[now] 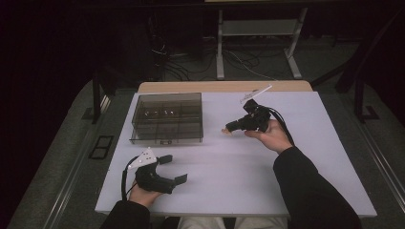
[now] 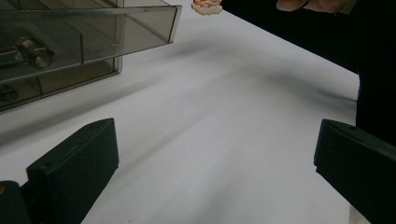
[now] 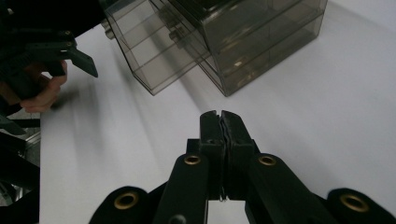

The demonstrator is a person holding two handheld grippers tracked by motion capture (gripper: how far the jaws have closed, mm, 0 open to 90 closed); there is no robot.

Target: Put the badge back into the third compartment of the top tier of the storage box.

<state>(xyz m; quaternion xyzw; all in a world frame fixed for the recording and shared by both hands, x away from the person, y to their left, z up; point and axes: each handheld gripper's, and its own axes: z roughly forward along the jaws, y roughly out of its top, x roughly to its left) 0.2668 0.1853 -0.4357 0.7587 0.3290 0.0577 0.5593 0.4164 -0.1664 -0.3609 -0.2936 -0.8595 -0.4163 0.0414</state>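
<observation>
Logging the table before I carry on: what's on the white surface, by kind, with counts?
Smoky clear drawer organizer: 1
Small orange and cream object at the right gripper's jaw tips, too small to identify: 1
Handheld grippers: 2, left gripper with jaws spread wide, right gripper with jaws together
Total: 4

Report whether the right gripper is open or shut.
Shut. In the right gripper view, the right gripper has its two black jaws pressed together over the white table. A thin sliver sits at the seam; what it is cannot be told.
</observation>
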